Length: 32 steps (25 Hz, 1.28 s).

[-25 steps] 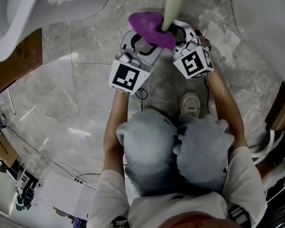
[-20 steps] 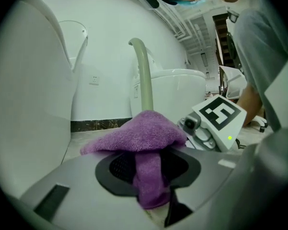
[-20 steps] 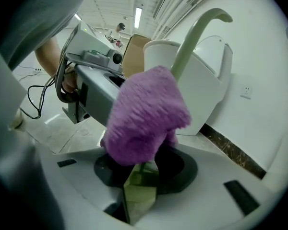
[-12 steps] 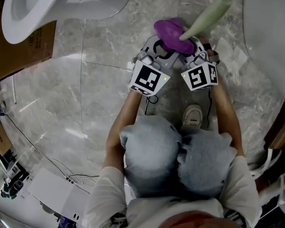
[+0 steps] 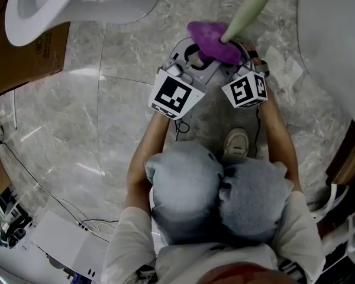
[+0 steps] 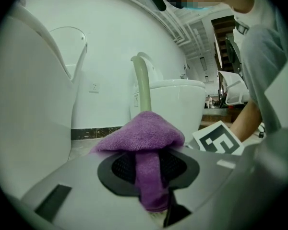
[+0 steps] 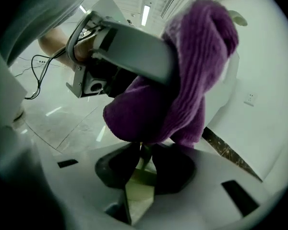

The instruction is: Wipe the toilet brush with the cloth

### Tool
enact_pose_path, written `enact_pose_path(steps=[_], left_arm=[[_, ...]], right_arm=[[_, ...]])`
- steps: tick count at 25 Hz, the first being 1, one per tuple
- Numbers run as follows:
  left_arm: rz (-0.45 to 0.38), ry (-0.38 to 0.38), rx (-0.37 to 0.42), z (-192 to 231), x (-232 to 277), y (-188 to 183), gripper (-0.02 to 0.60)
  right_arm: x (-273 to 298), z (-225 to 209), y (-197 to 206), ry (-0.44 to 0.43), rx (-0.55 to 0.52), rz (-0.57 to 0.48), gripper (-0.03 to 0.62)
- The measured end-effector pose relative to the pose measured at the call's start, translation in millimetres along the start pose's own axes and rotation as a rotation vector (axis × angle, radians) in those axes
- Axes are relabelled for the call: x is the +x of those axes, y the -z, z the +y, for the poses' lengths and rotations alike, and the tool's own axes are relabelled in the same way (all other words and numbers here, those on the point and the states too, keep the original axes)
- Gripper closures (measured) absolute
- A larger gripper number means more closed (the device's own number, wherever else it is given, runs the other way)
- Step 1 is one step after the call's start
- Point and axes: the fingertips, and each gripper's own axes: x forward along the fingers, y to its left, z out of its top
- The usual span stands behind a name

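Grey marble floor (image 5: pixel 118 123) fills the head view, with a white toilet (image 5: pixel 94 2) off at 10 o'clock and both grippers out at 12 o'clock ahead of me. My left gripper (image 6: pixel 150 174) is clamped on a fold of the purple cloth (image 6: pixel 144 131), which bunches over the jaws and sits against the handle of the pale green toilet brush (image 5: pixel 247 12). My right gripper (image 7: pixel 142 163) is closed on that handle low down. The shaft runs away toward 1 o'clock, and the cloth is draped just above the jaws. I cannot find the brush head in any view. To wipe well, I judge the right gripper should hold steady as the anchor while the left draws the cloth along the shaft, pressing lightly sideways so the fabric wraps rather than skims. The pinch on the cloth looks narrow, so a hard pull could slip it free; slow strokes seem safer.
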Motion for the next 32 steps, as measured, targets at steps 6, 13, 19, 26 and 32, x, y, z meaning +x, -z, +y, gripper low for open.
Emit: enact_pose_path(steps=[6, 13, 19, 26, 32], left_arm=[[-0.032, 0.042, -0.020, 1, -5, -34, 0.471], [-0.079, 0.082, -0.067, 6, -8, -82, 0.465], [-0.099, 0.132, -0.081, 11, -9, -116, 0.445], [-0.194, 0.171, -0.153, 18, -10, -154, 0.420], [-0.218, 0.158, -0.139, 23, -9, -157, 0.422]], right_arm=[[0, 1, 2, -0.005, -0.004, 0.008, 0.516], [-1, 1, 0, -0.007, 0.001, 0.011, 0.516], [0, 2, 1, -0.010, 0.002, 0.012, 0.516], [-2, 6, 1, -0.010, -0.003, 0.012, 0.516], [0, 4, 2, -0.013, -0.008, 0.014, 0.516]])
